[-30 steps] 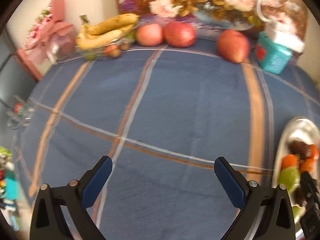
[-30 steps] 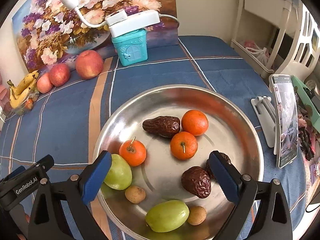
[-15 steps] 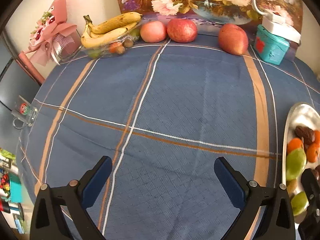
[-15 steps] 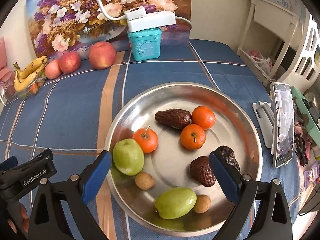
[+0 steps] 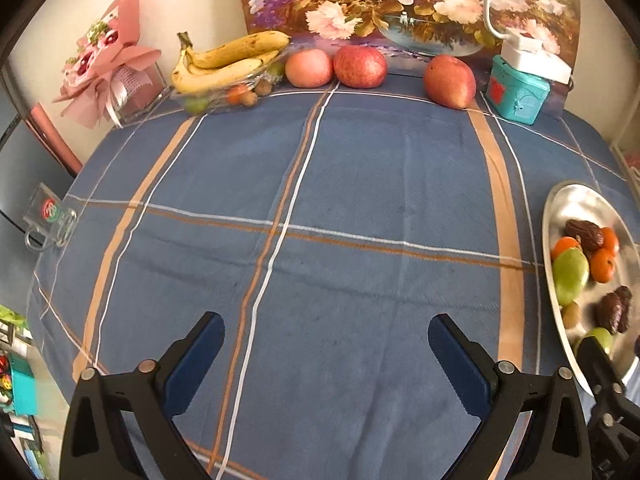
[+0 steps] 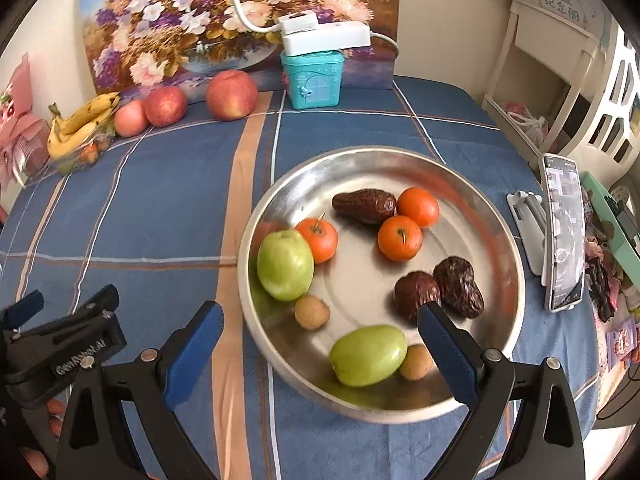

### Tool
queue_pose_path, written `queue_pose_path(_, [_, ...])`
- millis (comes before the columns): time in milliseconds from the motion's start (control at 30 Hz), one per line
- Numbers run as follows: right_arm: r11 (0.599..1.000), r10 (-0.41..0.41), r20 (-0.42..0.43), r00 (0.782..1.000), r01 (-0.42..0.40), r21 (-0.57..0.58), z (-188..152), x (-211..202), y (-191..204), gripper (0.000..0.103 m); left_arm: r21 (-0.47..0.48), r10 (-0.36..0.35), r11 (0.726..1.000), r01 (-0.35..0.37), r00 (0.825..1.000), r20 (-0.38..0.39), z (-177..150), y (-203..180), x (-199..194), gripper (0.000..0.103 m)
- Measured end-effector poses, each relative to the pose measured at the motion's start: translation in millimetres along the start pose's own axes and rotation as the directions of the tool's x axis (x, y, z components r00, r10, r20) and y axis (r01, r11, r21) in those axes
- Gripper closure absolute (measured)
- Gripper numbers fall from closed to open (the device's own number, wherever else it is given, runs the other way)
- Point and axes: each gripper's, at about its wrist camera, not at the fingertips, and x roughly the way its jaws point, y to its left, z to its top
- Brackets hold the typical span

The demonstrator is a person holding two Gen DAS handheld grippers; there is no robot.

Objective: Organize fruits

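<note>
Over the counter (image 5: 360, 184), left tongs (image 5: 326, 354): spread wide, empty, hovering above blue cloth.
Right tongs (image 6: 320, 344): spread wide, empty, poised above the steel plate (image 6: 496, 216).
Fruits: green apple (image 6: 285, 265), oranges, dates on plate; apples and bananas (image 5: 228, 62) along far edge.

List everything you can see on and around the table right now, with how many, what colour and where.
Metal dish: one, silver, right side of table.
Small oranges: three, orange, in dish.
Green fruits: two, in dish.
Dates: three, dark brown, in dish.
Small round fruits: two, tan, in dish.
Apples: three, red, far edge.
Bananas: one bunch, yellow, far left.
Box: one, teal, by the painting.
Phone: one, on a stand, right.
Tablecloth: blue plaid.
Left gripper: open, empty.
Right gripper: open, over the dish.
</note>
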Motion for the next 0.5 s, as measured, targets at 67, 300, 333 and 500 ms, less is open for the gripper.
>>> queue_pose_path(67, [1.0, 0.001, -0.001, 1.0, -0.001, -0.004, -6, -4, 0, 0.005, -0.006, -0.008, 1.0, 0.008, 1.0, 0.0, -5, 4, -6, 0.0])
queue_pose_path(300, [1.0, 0.002, -0.003, 1.0, -0.002, -0.022, -19, -14, 2, 0.005, -0.019, -0.024, 1.0, 0.024, 1.0, -0.008, -20, 15, -19, 0.0])
queue_pose_path(333, [1.0, 0.003, -0.003, 1.0, -0.003, -0.023, -20, -15, 3, 0.005, -0.026, -0.029, 0.999, 0.028, 1.0, -0.008, -21, 17, -21, 0.0])
queue_pose_path(500, [1.0, 0.006, 0.004, 1.0, -0.006, -0.025, -28, -22, 4, 0.005, -0.022, -0.007, 1.0, 0.008, 1.0, 0.025, -25, 24, -34, 0.0])
